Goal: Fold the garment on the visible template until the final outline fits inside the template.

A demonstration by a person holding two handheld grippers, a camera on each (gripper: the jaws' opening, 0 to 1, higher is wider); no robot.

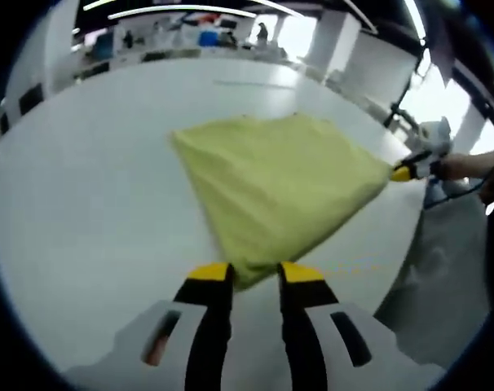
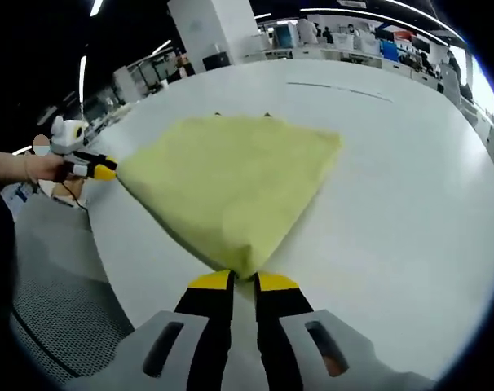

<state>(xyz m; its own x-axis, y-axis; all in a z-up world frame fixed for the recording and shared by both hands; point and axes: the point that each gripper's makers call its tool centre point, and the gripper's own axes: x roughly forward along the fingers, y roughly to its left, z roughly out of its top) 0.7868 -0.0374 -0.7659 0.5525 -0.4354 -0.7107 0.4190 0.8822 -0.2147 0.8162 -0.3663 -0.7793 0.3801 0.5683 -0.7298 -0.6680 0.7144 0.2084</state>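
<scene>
The left gripper (image 1: pixel 255 275) is clamped on 1 corner of the yellow garment (image 1: pixel 284 183), its 2 jaws closed on the cloth edge. The garment hangs stretched between both tools, lifted over the white table (image 1: pixel 84 204) — taut, with a fold running across it. At the far right of the left gripper view the right gripper (image 1: pixel 406 171) pinches the opposite corner, a hand (image 1: pixel 467 165) behind it.

In the right gripper view the left tool is at the far left, the garment (image 2: pixel 231 183) in the middle, and the right gripper (image 2: pixel 243 281) is closed on its near corner above the table (image 2: pixel 394 204). A thin dark line (image 2: pixel 337 90) is marked on the table beyond; whether it is the template I cannot tell.

To fold well, I judge both corners should travel together at even tension, so the edge lands straight — no sag, no twist.

No containers are near the garment.
</scene>
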